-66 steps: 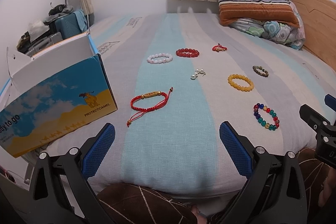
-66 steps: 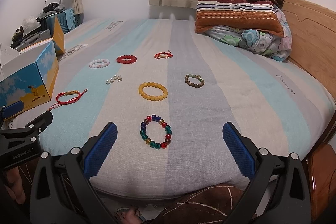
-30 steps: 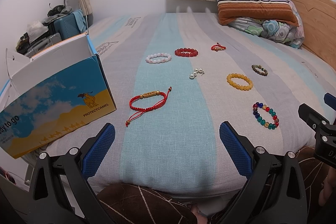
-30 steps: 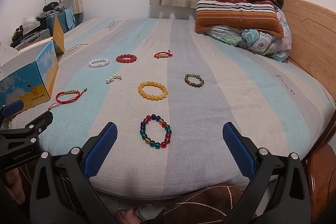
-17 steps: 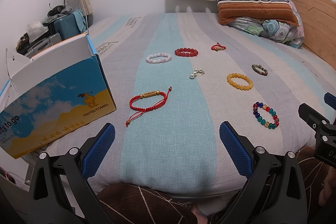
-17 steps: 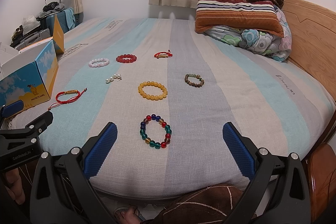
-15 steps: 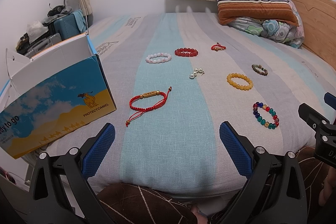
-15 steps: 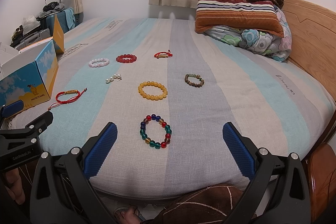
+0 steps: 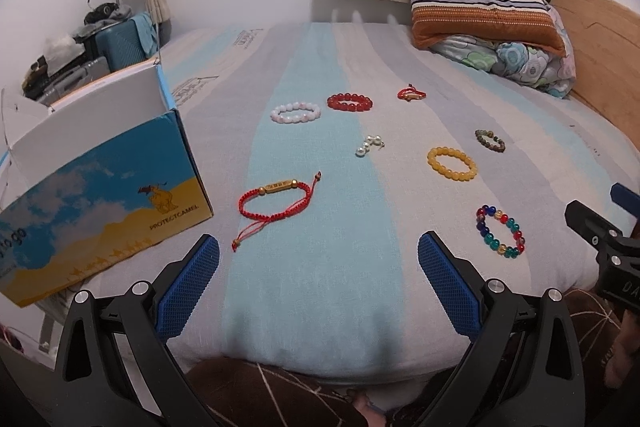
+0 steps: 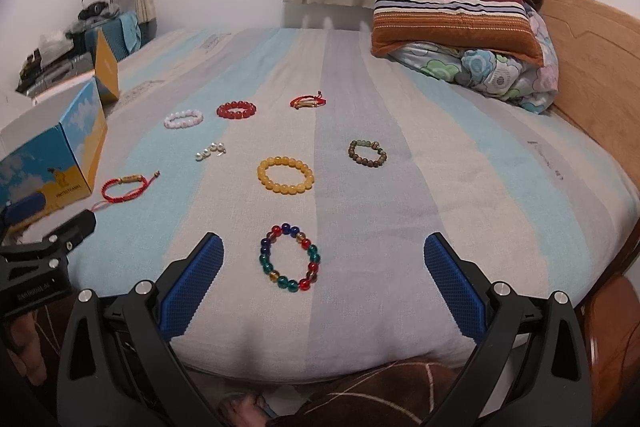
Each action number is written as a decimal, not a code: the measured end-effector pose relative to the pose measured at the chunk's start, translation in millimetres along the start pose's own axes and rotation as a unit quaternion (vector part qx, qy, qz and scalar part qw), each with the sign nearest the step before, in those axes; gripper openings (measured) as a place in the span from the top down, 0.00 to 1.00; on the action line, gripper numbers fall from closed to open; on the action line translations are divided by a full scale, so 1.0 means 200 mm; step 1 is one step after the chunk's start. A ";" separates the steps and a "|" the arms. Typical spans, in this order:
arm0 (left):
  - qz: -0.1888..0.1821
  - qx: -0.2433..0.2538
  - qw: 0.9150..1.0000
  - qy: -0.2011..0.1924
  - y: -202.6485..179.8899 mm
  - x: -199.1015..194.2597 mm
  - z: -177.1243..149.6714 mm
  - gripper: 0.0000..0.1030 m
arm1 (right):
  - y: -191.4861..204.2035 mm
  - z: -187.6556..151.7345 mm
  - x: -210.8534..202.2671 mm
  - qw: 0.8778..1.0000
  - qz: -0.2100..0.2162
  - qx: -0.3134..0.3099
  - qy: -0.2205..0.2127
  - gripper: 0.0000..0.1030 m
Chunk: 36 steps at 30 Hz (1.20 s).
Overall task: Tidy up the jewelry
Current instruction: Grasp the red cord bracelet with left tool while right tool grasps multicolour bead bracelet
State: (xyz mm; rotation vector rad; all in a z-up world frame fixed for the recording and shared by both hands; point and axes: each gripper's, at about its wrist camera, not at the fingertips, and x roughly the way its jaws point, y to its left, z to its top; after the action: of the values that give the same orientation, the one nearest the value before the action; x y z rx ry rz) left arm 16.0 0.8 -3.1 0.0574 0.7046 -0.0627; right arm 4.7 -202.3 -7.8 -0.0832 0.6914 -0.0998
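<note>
An open box [image 9: 100, 183] printed with sky, sand and a camel sits at the left edge of the bed [image 9: 320, 267], its flaps up; from here its inside cannot be seen, so what it holds I cannot tell.

All the jewelry lies loose on the striped sheet, each piece apart from the rest. In the left wrist view, a red cord bracelet [image 9: 276, 201] with a gold bar lies just right of the box at centre left. Above it in the frame runs a row: a pale pink bead bracelet [image 9: 296, 113], a red bead bracelet [image 9: 349, 102] and a small red knotted bracelet [image 9: 411, 93]. A few pearls [image 9: 370, 145] lie mid-frame. To the right are a yellow bead bracelet [image 9: 452, 163], a dark brown-green one [image 9: 489, 141] and, lower right, a multicoloured glass bead bracelet [image 9: 500, 231].

The left hand-held gripper [image 9: 318, 281] hangs at the near edge of the bed, blue pads spread wide, holding nothing. The right hand-held gripper [image 10: 323, 275] is likewise spread wide and empty, the multicoloured bracelet lying between its pads in its own view.
</note>
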 end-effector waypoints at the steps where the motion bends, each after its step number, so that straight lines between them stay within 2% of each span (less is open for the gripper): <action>1: 0.000 0.002 1.000 0.001 0.00 0.01 0.01 0.06 | 0.00 0.01 0.01 1.000 0.002 -0.002 0.005 0.07; 9: -0.012 0.008 1.000 0.016 0.00 0.24 0.07 0.06 | 0.00 0.02 0.23 0.996 0.017 0.006 0.082 0.07; 16: -0.020 0.002 0.999 0.033 0.00 0.42 0.10 0.06 | 0.00 0.00 0.34 0.994 0.016 0.004 0.105 0.09; 21: -0.005 0.000 0.999 0.045 0.00 0.55 0.11 0.06 | -0.02 -0.02 0.44 0.992 0.023 0.019 0.125 0.13; 30: 0.000 -0.020 0.997 0.070 0.04 0.70 0.11 0.06 | -0.06 -0.07 0.56 0.984 0.040 0.050 0.165 0.34; 33: 0.000 -0.019 0.997 0.070 0.03 0.70 0.10 0.06 | -0.06 -0.07 0.58 0.984 0.039 0.051 0.166 0.37; 36: 0.001 -0.021 0.997 0.068 0.04 0.70 0.10 0.11 | -0.06 -0.07 0.57 0.985 0.039 0.048 0.164 0.47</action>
State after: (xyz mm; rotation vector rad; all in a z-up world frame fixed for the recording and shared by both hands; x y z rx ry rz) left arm 135.7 2.2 -78.8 0.0228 0.8408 -0.0415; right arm 82.5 -228.0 -90.3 0.0548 1.0157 -0.0722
